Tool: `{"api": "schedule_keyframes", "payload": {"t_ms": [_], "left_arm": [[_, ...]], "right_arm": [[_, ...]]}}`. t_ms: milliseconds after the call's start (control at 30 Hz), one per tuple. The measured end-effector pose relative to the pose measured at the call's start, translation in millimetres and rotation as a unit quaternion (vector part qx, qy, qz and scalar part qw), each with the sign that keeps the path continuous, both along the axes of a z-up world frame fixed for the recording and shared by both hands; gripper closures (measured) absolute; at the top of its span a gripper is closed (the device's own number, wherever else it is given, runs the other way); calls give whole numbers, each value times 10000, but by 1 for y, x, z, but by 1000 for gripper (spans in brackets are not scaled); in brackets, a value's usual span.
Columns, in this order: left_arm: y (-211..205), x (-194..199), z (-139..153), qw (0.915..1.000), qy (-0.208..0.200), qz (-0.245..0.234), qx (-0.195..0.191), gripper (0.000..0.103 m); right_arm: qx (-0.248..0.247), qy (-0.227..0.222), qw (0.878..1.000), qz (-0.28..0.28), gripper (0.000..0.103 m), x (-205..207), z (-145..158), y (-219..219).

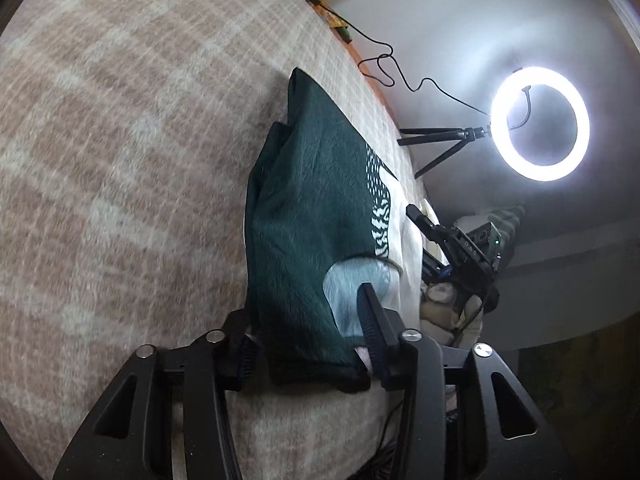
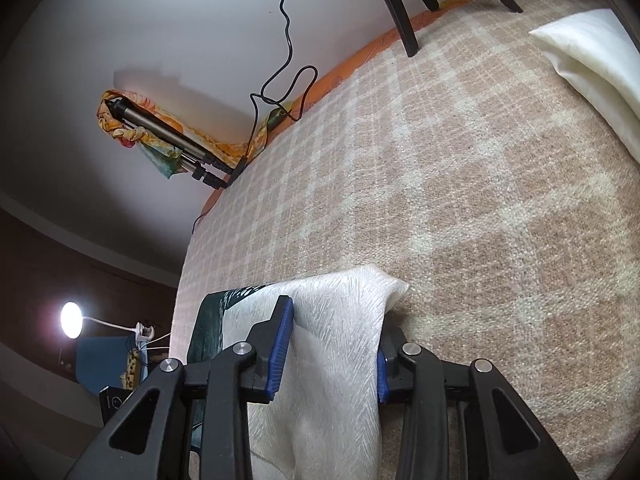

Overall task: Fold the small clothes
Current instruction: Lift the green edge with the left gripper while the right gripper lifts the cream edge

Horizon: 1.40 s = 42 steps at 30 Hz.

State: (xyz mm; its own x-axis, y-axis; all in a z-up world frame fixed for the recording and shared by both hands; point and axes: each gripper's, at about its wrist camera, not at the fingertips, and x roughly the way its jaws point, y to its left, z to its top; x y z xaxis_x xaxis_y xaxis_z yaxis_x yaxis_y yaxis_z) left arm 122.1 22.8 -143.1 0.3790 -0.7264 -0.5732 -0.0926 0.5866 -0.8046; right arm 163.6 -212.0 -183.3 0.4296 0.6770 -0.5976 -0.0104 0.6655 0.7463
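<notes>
Left tongs (image 1: 308, 320) grip the garment's (image 1: 304, 216) green end; right tongs (image 2: 332, 344) grip its white end, over the bed's (image 2: 460, 160) edge.

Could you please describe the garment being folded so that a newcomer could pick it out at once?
Start from the beige checked blanket covering the bed. Near its edge lies one small garment, with the left gripper at its dark green end and the right gripper at its cream end. Unlike the plain white pillow, it is two-toned.
</notes>
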Motion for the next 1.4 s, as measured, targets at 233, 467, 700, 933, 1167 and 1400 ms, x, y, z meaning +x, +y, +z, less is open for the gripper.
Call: {"api": "schedule_keyframes", "payload": {"t_ms": [233,467,700,933,1167,1400], "left_arm": [[-1,-2,-3,9989,-315,-50,336,90],[-14,-13,27,9899,-1087,-426,810,96],[-25,-15,54,9829,-1516,-580,869,97],[-50,-13,78,9753,-1874,-831,828,97],[-55,-11,77,9676,-2163,-1091,705,97],[-106,4,96,9558,-2533,-1386,555,97]], "right_arm": [[-129,-2,9999,-33,90,6,-2,6],[-1831,-881,9786,336,103,-19,43,51],[-2380,-1604,9572,382,103,-46,89,70],[-2383,-1763,9547,269,103,-54,116,53],[-2673,-1976,9431,61,103,-60,151,8],[-3043,-2111,9286,-235,103,-66,182,-52]]}}
